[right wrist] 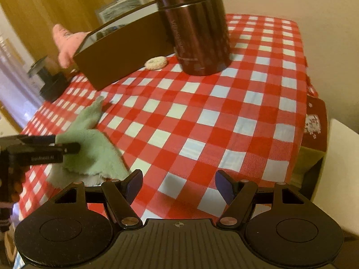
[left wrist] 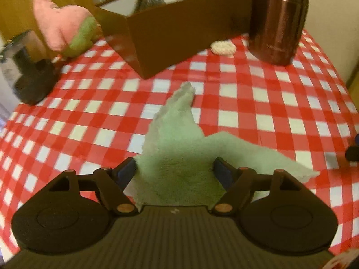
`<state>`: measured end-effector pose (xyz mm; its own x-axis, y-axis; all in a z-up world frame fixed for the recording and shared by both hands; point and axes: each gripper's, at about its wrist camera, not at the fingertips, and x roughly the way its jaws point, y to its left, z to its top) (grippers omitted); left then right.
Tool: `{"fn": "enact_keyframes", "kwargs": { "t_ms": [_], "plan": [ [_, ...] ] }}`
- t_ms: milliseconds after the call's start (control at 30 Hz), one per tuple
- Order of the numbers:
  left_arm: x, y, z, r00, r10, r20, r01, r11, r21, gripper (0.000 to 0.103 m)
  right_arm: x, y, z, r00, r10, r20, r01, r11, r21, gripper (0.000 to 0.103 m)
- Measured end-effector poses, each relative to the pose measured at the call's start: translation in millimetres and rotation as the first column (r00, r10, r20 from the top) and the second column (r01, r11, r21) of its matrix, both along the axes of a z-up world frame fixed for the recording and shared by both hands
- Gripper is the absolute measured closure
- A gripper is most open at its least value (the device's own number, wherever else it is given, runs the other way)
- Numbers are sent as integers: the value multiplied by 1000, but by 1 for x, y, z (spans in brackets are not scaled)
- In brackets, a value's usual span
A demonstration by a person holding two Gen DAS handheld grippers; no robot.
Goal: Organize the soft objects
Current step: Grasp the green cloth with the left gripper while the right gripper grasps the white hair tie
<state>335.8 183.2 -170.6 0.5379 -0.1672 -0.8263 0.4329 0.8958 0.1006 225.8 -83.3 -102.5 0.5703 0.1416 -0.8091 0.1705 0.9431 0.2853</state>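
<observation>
- My left claw (left wrist: pixel 175 170) stands wide open above the pale green cloth (left wrist: pixel 177 154), which lies crumpled on the red-and-white checked tabletop (left wrist: pixel 258 103); the cloth shows between the two pads, but I see no pad pressing on it.
- One pointed corner of the cloth reaches toward the brown box (left wrist: pixel 170 38), and another flap spreads off to the right, under my right-hand finger.
- My right claw (right wrist: pixel 178 183) is open too, with nothing between its pads, only bare checked cloth below.
- From the right wrist view, the green cloth sits at the left, partly under the dark body of my left claw, well apart from my right claw.
- The brown box stands at the far side of the tabletop, open at the top, with something grey and soft showing inside; what it is I cannot tell.
- A pink and green plush toy (left wrist: pixel 65 27) rests just beside the box, at its left end.
- A small cream crocheted round (left wrist: pixel 223 47) lies flat on the tabletop, close to the box front and near the foot of the dark maroon flask (left wrist: pixel 278 22).
- The flask stands upright at the right end of the box.
- A black object (left wrist: pixel 33 83) sits near the left edge of the tabletop; it is too blurred to name.
</observation>
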Motion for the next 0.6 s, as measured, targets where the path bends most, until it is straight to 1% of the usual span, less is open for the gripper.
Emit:
{"fn": "enact_keyframes", "kwargs": {
  "t_ms": [133, 233, 267, 300, 333, 367, 433, 467, 533, 600],
  "plan": [
    [11, 6, -15, 998, -58, -37, 57, 998, -30, 26, 3, 13, -10, 995, -93, -40, 93, 996, -11, 32],
    [15, 13, -17, 994, -94, -62, 88, 992, -94, 30, 9, 22, -15, 988, -138, -63, 137, 990, -24, 32],
    [15, 14, -18, 992, -112, -58, 106, 989, -102, 37, 10, 25, -15, 985, -159, -62, 158, 987, -26, 32],
    [15, 15, -19, 989, -137, -51, 131, 985, -108, 40, 12, 27, -15, 982, -179, -64, 178, 984, -24, 32],
    [15, 15, -18, 986, -161, -48, 154, 981, -118, 51, 13, 29, -16, 979, -194, -67, 193, 981, -23, 32],
    [14, 15, -18, 982, -185, -48, 178, 976, -126, 64, 15, 32, -16, 976, -206, -69, 204, 979, -26, 32],
    [12, 13, -17, 968, -246, -45, 237, 961, -142, 76, 18, 38, -15, 972, -226, -71, 224, 974, -35, 32],
    [11, 12, -16, 959, -279, -42, 271, 952, -145, 80, 20, 41, -15, 969, -235, -73, 233, 972, -34, 32],
    [10, 9, -14, 951, -308, -35, 301, 944, -134, 85, 23, 46, -15, 968, -241, -75, 239, 970, -35, 32],
    [11, 10, -10, 947, -319, -28, 313, 940, -137, 86, 28, 51, -14, 969, -239, -66, 237, 971, -37, 32]
  ]
}}
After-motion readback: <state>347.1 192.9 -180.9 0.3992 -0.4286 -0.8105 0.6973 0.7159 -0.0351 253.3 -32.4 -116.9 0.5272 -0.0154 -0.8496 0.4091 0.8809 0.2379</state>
